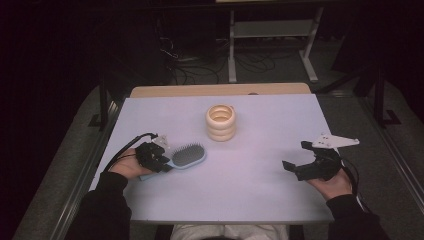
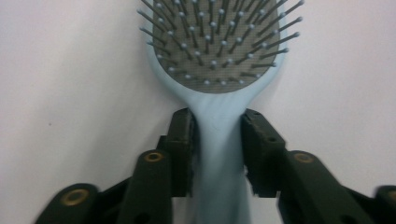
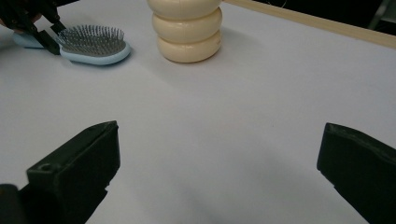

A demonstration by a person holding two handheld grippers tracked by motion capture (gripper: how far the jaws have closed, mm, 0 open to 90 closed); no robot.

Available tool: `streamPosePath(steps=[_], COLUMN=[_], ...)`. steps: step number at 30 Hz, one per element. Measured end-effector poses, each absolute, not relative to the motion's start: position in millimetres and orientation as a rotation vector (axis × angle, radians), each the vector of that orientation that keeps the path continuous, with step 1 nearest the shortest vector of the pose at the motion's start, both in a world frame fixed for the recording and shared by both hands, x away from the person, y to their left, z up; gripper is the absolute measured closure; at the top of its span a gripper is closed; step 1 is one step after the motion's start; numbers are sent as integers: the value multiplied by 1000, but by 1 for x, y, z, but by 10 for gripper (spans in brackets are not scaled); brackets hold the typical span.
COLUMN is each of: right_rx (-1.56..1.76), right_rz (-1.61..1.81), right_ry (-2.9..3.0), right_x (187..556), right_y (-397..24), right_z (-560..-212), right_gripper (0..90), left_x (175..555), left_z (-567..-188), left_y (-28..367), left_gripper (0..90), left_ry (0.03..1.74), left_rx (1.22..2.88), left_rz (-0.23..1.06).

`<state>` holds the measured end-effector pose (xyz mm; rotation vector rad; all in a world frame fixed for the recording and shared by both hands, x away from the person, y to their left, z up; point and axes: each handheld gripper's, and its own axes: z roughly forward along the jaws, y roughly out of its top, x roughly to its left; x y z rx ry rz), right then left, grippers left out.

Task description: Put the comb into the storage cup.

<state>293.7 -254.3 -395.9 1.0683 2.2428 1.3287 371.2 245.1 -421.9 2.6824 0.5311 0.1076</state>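
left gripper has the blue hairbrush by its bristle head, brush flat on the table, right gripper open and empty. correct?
Not quite. The left gripper has the blue hairbrush by its handle, just below the bristle head, as the left gripper view shows. The brush does lie flat on the table, and the right gripper is open and empty.

In the left gripper view the hairbrush (image 2: 219,56) is cut off at the top and bottom edges.

Hairbrush (image 1: 189,155) lies on tabletop (image 1: 260,195) at left, w/ left gripper (image 1: 162,162) at its handle. Ring-shaped holder (image 1: 221,122) stands behind, near centre. Right gripper (image 1: 295,160) far right, well apart.
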Motion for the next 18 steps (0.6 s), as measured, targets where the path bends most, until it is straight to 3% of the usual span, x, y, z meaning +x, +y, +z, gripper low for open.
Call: streamPosePath(steps=[18], right_rx=[1067], right_rz=[1332], right_ry=[2239], right_x=[293], right_y=[-255], right_z=[-395], right_gripper=[0], left_x=[368], left_z=[-418], left_y=[244], left_gripper=[703], left_ry=[522], left_rx=[2666], left_rz=[183])
